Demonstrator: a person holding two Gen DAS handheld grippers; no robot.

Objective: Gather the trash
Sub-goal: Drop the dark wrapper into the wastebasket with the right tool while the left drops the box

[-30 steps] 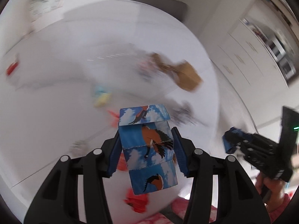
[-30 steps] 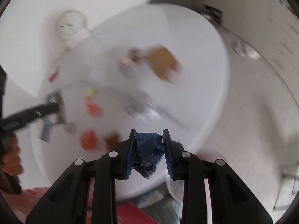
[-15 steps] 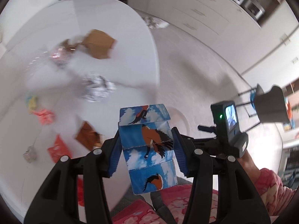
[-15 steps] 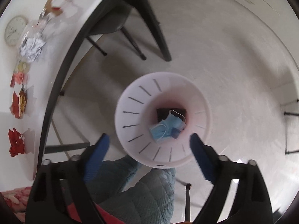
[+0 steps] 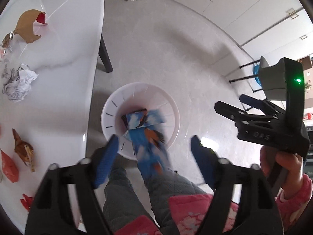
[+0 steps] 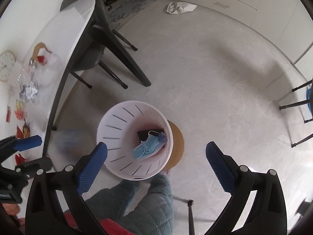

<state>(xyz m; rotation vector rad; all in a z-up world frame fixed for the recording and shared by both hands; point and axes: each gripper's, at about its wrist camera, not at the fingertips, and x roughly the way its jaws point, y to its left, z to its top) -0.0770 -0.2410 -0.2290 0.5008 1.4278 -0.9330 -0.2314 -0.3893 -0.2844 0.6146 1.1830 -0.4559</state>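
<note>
Only the left wrist view shows the carton (image 5: 145, 135), loose and blurred between the left claw's (image 5: 154, 156) just-widened jaws above the bin (image 5: 109, 105). Opposite, the right claw (image 6: 156, 156), just opened wide, is empty over a mask (image 6: 146, 149) in the bin.

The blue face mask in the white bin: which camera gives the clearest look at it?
The right wrist view. There the blue face mask lies unobstructed at the bottom of the white bin, ear loops visible. In the left wrist view the falling blue picture carton hides the bin's bottom, so the mask cannot be seen.
</note>
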